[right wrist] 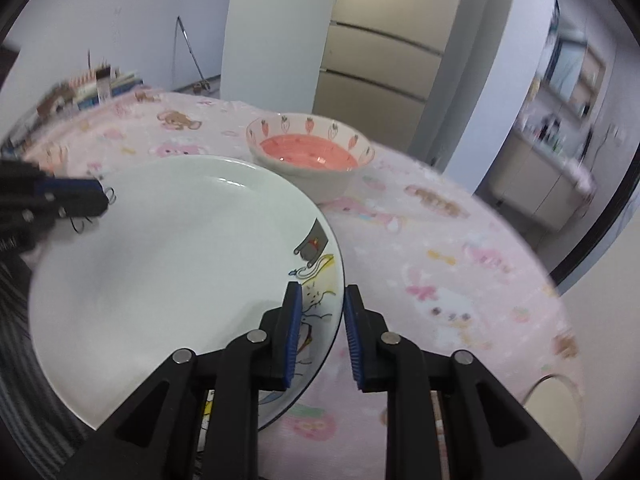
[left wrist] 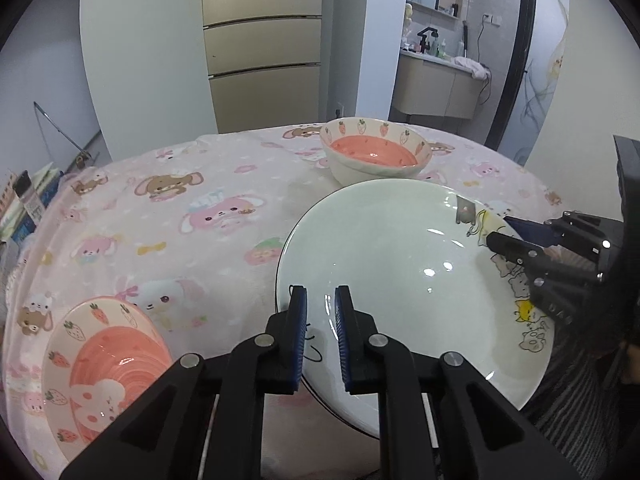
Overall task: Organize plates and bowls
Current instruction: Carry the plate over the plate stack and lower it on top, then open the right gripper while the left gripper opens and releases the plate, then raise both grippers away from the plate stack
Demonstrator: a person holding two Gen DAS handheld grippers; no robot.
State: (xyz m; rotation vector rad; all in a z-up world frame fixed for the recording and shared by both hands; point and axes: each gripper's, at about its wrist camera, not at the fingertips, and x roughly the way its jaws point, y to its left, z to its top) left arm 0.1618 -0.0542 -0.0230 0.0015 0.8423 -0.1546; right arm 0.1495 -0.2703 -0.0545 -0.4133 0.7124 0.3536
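Note:
A large white plate (left wrist: 400,272) with cartoon drawings on its rim is held tilted above the pink tablecloth. My left gripper (left wrist: 321,320) is shut on the plate's near-left rim. My right gripper (right wrist: 319,320) straddles the opposite rim of the plate (right wrist: 168,260) with its jaws narrowly parted around it. The right gripper also shows in the left wrist view (left wrist: 500,236), and the left gripper in the right wrist view (right wrist: 96,198). A strawberry-pattern bowl (left wrist: 376,150) with a pink inside stands beyond the plate. A small pink strawberry plate (left wrist: 102,364) lies at the near left.
The table has a pink cartoon tablecloth (left wrist: 180,208). Books (left wrist: 28,204) stand at its left edge. A pale round object (right wrist: 554,404) lies at the table's near right edge. A cabinet and a bathroom doorway lie behind.

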